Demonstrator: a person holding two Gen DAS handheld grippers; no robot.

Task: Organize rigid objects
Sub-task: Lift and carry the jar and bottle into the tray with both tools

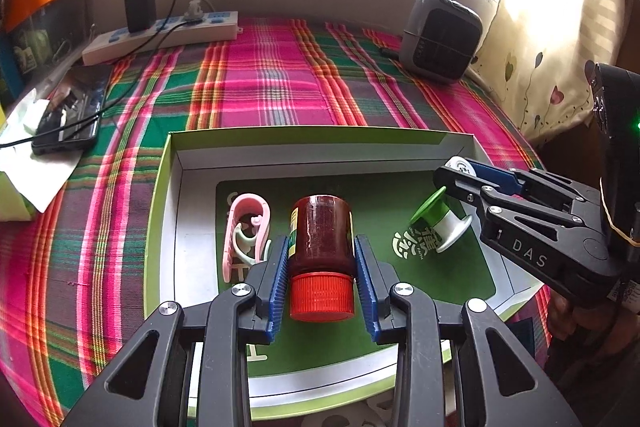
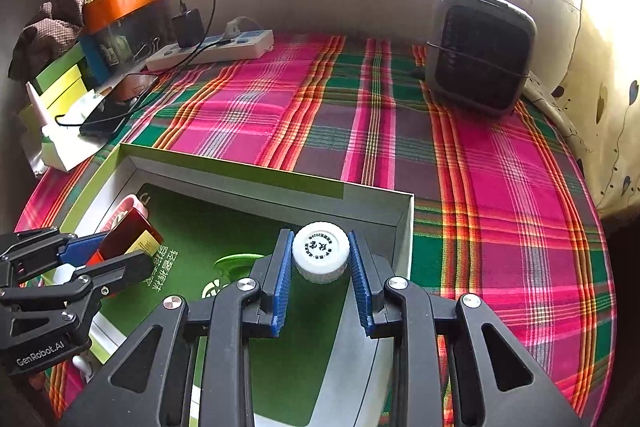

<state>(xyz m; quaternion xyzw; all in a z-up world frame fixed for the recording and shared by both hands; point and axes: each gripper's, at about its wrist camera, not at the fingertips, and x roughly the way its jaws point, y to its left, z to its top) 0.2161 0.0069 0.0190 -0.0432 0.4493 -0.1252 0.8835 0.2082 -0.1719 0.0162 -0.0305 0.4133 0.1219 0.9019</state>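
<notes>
The left gripper [image 1: 321,255] grasps a red-capped jar [image 1: 321,231]. The right gripper [image 2: 321,259] grasps a white bottle [image 2: 321,255]. Both hover over the green box [image 1: 160,187].

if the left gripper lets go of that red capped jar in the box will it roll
Probably: the jar is round-sided and held lying down, so it could roll sideways toward the pink clip. It looks rigid. Full of dark contents, it's likely heavy for its size. The box walls should stop it.

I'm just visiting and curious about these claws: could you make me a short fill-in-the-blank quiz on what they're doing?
1. The left claw grips a jar with a ____ cap.
2. The right claw grips a small ____ bottle.
3. Both hover over an open ____.

Missing: red; white; box
</notes>
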